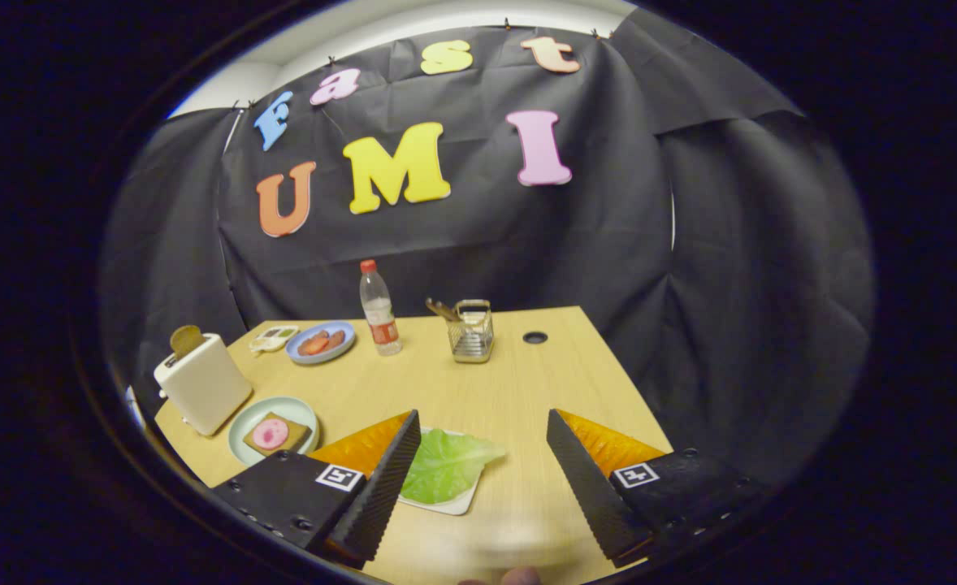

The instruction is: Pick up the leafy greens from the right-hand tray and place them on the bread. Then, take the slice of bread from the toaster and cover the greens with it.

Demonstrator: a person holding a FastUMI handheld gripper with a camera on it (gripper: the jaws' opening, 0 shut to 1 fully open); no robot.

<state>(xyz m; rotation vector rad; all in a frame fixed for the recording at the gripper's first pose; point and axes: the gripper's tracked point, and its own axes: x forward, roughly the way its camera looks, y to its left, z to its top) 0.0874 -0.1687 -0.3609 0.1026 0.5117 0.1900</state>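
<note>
Gripper view showed the gripper (482,455) with its fingers spread wide and nothing between them but bare table (519,382). The greens (446,465) lay on a white tray (456,504) just ahead of the left finger, partly hidden behind it and well off the midline of the gap. Farther out to the left stood a pale green plate (243,422) carrying the bread (283,439) with a pink slice of meat (270,433) on top, and just beyond it the toaster (202,382) with a second slice of bread (186,340) sticking up from its slot. Far ahead sat a bottle (379,309), a wire basket (472,331) and a blue plate (321,341).

The main risk, I judged, was alignment: closing from this offset would catch only the leaf's edge, or pinch the tray rim along with it. A thin, limp leaf could also slip or tear, or drag the light tray across the table. Later, the swing left could clip the toaster.
</note>
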